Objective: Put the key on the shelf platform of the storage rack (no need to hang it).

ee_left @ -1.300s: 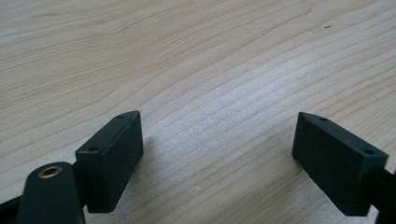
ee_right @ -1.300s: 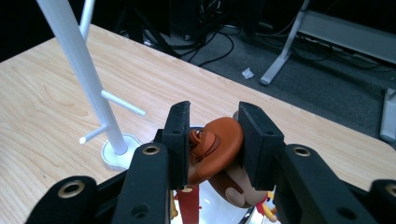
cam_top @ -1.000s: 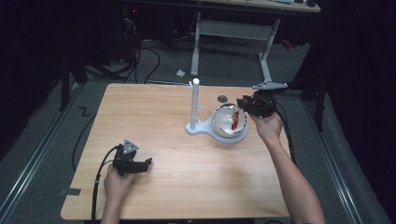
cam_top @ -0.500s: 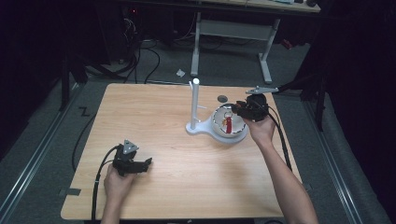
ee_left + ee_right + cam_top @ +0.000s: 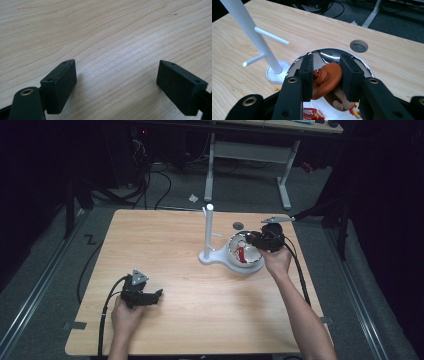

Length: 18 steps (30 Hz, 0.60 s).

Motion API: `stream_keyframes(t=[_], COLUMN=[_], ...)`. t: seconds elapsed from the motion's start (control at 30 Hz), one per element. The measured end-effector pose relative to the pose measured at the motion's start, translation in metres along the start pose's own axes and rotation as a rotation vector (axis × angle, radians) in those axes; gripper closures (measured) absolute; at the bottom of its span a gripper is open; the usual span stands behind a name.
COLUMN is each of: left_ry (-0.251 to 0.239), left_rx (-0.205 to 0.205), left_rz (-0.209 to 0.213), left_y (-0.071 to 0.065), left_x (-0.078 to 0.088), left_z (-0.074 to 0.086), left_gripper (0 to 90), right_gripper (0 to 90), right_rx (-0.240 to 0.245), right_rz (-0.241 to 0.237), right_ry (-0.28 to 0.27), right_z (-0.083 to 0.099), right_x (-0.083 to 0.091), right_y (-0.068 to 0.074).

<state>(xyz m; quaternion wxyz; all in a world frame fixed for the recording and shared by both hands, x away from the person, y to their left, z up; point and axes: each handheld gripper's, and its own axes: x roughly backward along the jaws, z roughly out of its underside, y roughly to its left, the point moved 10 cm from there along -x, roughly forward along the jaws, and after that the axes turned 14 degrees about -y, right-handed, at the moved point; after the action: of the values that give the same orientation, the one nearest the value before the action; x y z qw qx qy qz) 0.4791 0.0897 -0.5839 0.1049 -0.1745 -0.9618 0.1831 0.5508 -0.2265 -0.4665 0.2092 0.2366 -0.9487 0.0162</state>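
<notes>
My right gripper [image 5: 326,59] is shut on a brown toy figure [image 5: 327,78], its pads pressed on both sides of it. The figure hangs inside the mouth of a shiny metal bowl [image 5: 363,63], where red and yellow parts of it show low down. From above, the right gripper [image 5: 254,241] sits over the bowl [image 5: 250,269] at the table's right. My left gripper [image 5: 158,295] rests near the front left of the table. Its jaws stand wide apart over bare wood, so the left gripper [image 5: 117,68] is open with nothing in it.
A white stand [image 5: 208,233] with short side pegs rises just left of the bowl, and its base touches the bowl's rim. The stand [image 5: 259,37] is close to my right jaws. A round cable hole [image 5: 238,225] lies behind the bowl. The floor beyond is dark, with cables.
My right gripper has come down and slightly left with the toy, from above the bowl's right edge into its mouth. The left gripper has stayed put.
</notes>
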Motion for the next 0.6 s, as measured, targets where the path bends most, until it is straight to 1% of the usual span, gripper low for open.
stream_keyframes(t=[0.07,0.13,0.27,0.6], left_ry=[0.0,0.0,0.0,0.0], left_rx=[0.0,0.0,0.0,0.0], left_rz=[0.0,0.0,0.0,0.0], left_y=[0.0,0.0,0.0,0.0], left_x=[0.0,0.0,0.0,0.0], left_z=[0.0,0.0,0.0,0.0], left_gripper=[16.7,16.7,16.7,16.7], right_gripper=[65.7,65.7,65.6,65.5], right_rx=[0.002,-0.008,-0.003,-0.009], right_rz=[0.0,0.0,-0.001,0.005], right_ry=[0.003,0.007,0.02,0.046], right_z=[0.002,0.004,0.009,0.018], right_x=[-0.002,-0.003,-0.008,-0.017], right_y=[0.0,0.0,0.001,0.003])
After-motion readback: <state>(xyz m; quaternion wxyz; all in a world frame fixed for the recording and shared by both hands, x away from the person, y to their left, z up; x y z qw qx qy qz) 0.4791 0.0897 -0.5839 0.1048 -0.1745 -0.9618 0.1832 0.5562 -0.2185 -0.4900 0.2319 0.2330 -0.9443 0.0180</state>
